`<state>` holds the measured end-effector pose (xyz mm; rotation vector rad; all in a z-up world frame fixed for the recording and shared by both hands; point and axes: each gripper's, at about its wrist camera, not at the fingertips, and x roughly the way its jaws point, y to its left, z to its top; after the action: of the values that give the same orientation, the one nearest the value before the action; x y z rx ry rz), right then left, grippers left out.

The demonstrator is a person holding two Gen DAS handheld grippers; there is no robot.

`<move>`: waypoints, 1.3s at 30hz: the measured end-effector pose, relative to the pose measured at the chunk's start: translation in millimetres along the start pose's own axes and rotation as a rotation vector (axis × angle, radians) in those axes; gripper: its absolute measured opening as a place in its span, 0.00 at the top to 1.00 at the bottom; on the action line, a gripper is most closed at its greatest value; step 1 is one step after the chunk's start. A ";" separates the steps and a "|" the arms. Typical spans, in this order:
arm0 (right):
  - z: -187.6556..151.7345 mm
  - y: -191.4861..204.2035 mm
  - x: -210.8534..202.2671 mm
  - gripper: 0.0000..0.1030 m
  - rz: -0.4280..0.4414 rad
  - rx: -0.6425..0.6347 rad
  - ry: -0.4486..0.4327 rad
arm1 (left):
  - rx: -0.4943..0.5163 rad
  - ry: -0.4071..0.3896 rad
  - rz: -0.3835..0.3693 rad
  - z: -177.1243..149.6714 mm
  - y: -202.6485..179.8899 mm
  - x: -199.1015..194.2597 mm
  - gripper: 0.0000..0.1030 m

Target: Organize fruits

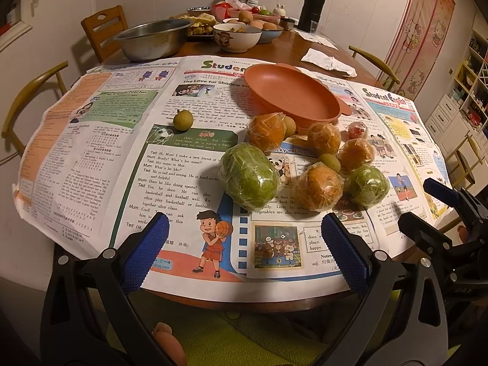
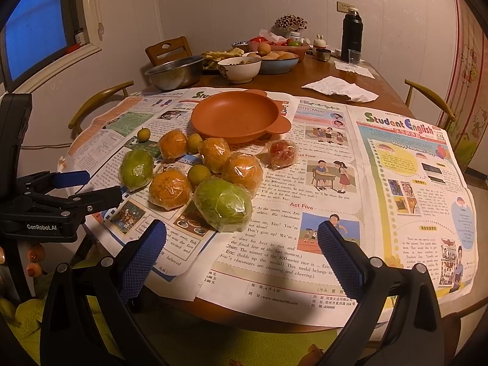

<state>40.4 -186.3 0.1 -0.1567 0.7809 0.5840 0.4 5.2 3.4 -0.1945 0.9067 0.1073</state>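
Several plastic-wrapped fruits lie on newspaper: two green ones (image 1: 248,180) (image 2: 224,202), several orange ones (image 1: 318,186) (image 2: 169,189), a small red one (image 2: 282,153) and small loose yellow-green fruits, one apart at the left (image 1: 183,119). An empty orange plate (image 1: 289,91) (image 2: 236,116) stands just behind them. My left gripper (image 1: 244,253) is open and empty at the table's near edge, short of the fruits. My right gripper (image 2: 241,256) is open and empty, just before the near green fruit. Each gripper shows in the other's view (image 1: 433,204) (image 2: 88,186).
Newspaper sheets (image 2: 381,183) cover the near half of the round wooden table. At the far side stand a steel bowl (image 1: 152,38), food bowls (image 2: 241,67), a black thermos (image 2: 352,35) and crumpled tissue (image 2: 341,90). Chairs ring the table.
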 end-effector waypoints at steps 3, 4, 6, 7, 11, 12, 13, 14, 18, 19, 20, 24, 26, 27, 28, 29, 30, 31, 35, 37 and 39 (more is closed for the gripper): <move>-0.2 -0.4 0.7 0.04 0.001 0.001 0.000 | 0.000 0.001 0.001 0.0 -0.2 0.1 0.08; -0.4 -0.3 0.7 0.04 -0.001 0.003 0.003 | 0.000 0.002 0.001 0.2 0.2 0.0 0.08; -0.6 -0.8 1.2 0.04 -0.001 0.005 0.006 | 0.000 0.000 0.002 -1.1 -1.0 0.3 0.08; -0.6 -0.9 0.9 0.04 -0.001 0.006 0.005 | 0.000 0.000 0.003 -0.9 -0.8 0.1 0.08; -0.5 -0.8 1.2 0.04 -0.001 0.006 0.007 | 0.000 0.001 0.002 -1.3 -0.8 0.3 0.08; -0.7 -1.0 1.2 0.04 0.002 0.007 0.008 | 0.000 0.001 0.002 -1.3 -0.9 0.4 0.08; -0.9 -1.2 1.2 0.04 0.004 0.010 0.009 | 0.000 0.003 0.003 -1.4 -0.5 0.6 0.08; -0.9 -1.7 1.7 0.04 0.004 0.011 0.010 | -0.001 0.004 0.002 -1.4 -0.2 0.9 0.08; -1.6 -1.6 1.7 0.04 0.004 0.014 0.012 | 0.000 0.004 0.003 -1.5 0.1 1.7 0.08; -1.5 -1.9 2.1 0.04 0.005 0.014 0.011 | 0.000 0.005 0.003 -1.5 0.5 1.9 0.08; -1.4 -1.9 2.2 0.04 0.005 0.014 0.012 | -0.001 0.005 0.003 -1.6 0.0 1.6 0.08; -1.3 -2.1 2.2 0.04 0.006 0.015 0.012 | -0.001 0.004 0.003 -1.6 0.5 2.1 0.08; -1.0 -2.3 2.3 0.04 0.002 0.016 0.011 | -0.003 0.003 0.003 -1.6 2.2 3.2 0.08; -1.5 -2.4 2.7 0.04 0.003 0.017 0.012 | -0.004 0.004 0.004 -1.5 2.8 3.8 0.08; -1.1 -3.3 3.9 0.04 0.003 0.019 0.014 | -0.006 0.004 0.006 -1.2 3.9 4.7 0.08; -1.3 -3.7 4.7 0.04 0.004 0.021 0.016 | -0.007 0.005 0.009 -0.8 4.5 5.5 0.08; -0.5 -4.5 6.0 0.04 0.006 0.024 0.020 | -0.011 0.007 0.011 0.2 5.9 6.0 0.08; -0.1 -5.2 7.4 0.04 0.007 0.025 0.023 | -0.013 0.011 0.008 1.1 7.3 7.1 0.08; 1.1 -6.1 13.4 0.04 0.019 0.023 0.041 | -0.023 0.022 0.002 4.1 14.5 11.5 0.08; 4.5 -6.5 17.5 0.04 0.031 0.022 0.048 | -0.029 0.029 0.002 5.9 17.9 15.2 0.08; 6.1 -5.8 21.9 0.04 0.032 0.018 0.058 | -0.024 0.027 0.012 7.8 18.9 17.8 0.08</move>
<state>59.7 -179.5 -11.4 -0.1456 0.8455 0.6044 14.1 25.6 -8.3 -0.2130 0.9337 0.1272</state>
